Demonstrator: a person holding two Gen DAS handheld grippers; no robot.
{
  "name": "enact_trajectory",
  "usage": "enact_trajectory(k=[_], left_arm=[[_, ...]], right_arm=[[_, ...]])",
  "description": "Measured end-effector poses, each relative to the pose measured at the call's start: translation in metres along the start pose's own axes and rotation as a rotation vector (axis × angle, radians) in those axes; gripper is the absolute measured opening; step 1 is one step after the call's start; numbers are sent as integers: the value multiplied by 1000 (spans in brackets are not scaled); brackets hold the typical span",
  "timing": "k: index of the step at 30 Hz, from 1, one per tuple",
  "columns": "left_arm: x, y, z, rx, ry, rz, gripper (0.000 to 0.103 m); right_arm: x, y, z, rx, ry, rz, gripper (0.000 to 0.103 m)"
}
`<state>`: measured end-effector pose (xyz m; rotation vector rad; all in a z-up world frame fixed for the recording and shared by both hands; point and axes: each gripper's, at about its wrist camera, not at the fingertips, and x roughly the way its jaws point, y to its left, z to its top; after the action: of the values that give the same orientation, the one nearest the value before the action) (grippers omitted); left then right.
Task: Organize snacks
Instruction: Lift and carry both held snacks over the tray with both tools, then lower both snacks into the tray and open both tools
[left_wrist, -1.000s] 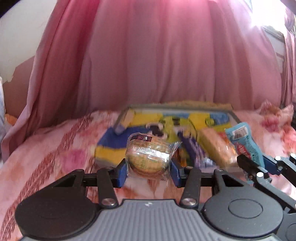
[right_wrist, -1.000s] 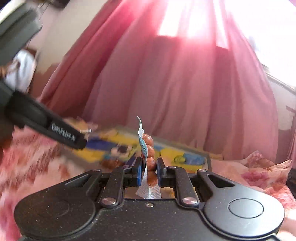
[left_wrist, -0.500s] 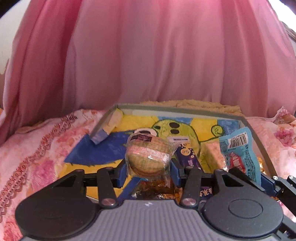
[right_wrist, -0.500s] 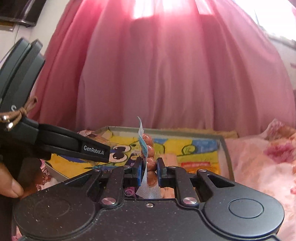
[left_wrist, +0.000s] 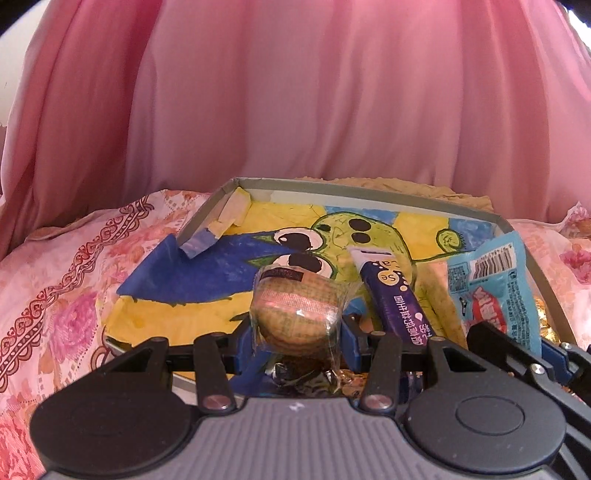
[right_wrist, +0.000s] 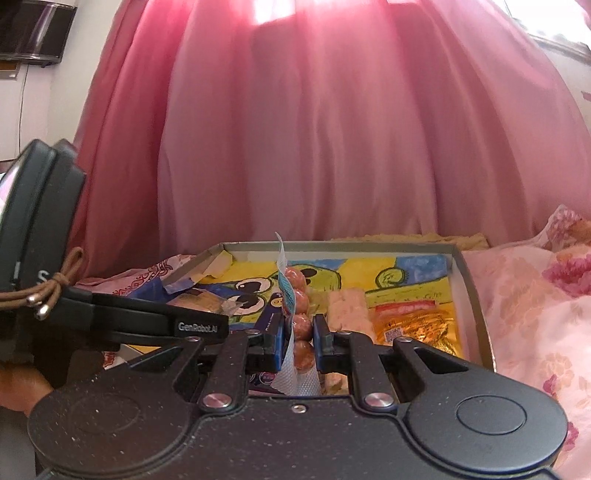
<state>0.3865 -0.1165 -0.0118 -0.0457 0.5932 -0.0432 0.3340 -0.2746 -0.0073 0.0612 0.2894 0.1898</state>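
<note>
On the floral bedspread (left_wrist: 66, 295), below the pink curtain (left_wrist: 295, 110) that fills everything from ten to two o'clock, I have the shallow grey box (left_wrist: 369, 190) lying open, its floor lined with a yellow-and-blue cartoon drawing; I judge it the collecting place, since snacks already lie along its three o'clock side. My left gripper (left_wrist: 298, 332) pinches a round biscuit in clear wrap (left_wrist: 295, 314) between its blue pads, held over the box's near edge at six o'clock so I can set it on the bare drawing. My right gripper (right_wrist: 298, 341) is clamped on a strip of reddish sausage balls (right_wrist: 297, 306), held upright so it hangs clear of the packets below. At three o'clock in the left view a light blue packet (left_wrist: 491, 291) shows a barcode but no legible name. Beside it, the purple bar (left_wrist: 397, 302) carries pale script I cannot make out. The left gripper's arm reads "GenRobot.AI" in the right view.
</note>
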Motion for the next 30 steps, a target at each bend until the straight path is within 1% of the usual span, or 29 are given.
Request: enact_trajectory(k=[7, 10, 12, 13, 14, 15, 17, 20, 22, 23, 24, 25, 26, 28, 29, 30], left_arm=[[1, 0, 1, 8, -3, 0, 52], [0, 0, 1, 8, -2, 1, 54], [1, 0, 1, 8, 9, 1, 62], [1, -1, 1, 7, 13, 6, 65], [0, 0, 1, 5, 11, 8, 74], [-1, 0, 1, 2, 0, 10, 79], [-6, 1, 2, -11, -21, 20, 86], [-12, 3, 7, -29, -31, 26, 90], [-19, 5, 10, -36, -47, 32, 97], [-23, 5, 10, -41, -60, 39, 101], [-28, 6, 11, -46, -74, 47, 102], [-34, 7, 12, -50, -87, 52, 102], [-38, 8, 12, -51, -94, 53, 102], [-48, 10, 12, -51, -102, 57, 102], [-53, 10, 12, -52, -106, 61, 102], [-58, 11, 12, -55, -111, 65, 102]], right_arm=[[8, -5, -2, 22, 21, -21, 17], [9, -5, -3, 22, 26, -25, 18], [8, -4, -3, 11, 21, -32, 19], [8, -5, -3, 5, 15, -35, 23], [7, -4, -3, -3, 4, -33, 24], [5, -4, -2, -10, -3, -32, 24], [3, -4, -1, -27, -11, -42, 27], [0, -6, 1, -35, -16, -60, 33], [-4, -8, 3, -35, -25, -73, 45], [-6, -9, 4, -33, -31, -79, 48], [-10, -11, 6, -27, -37, -84, 53], [-13, -13, 8, -20, -45, -89, 58], [-16, -14, 9, -16, -50, -93, 60], [-25, -17, 12, -6, -63, -101, 73], [-30, -18, 14, -1, -72, -103, 77], [-37, -19, 15, 5, -83, -105, 84]])
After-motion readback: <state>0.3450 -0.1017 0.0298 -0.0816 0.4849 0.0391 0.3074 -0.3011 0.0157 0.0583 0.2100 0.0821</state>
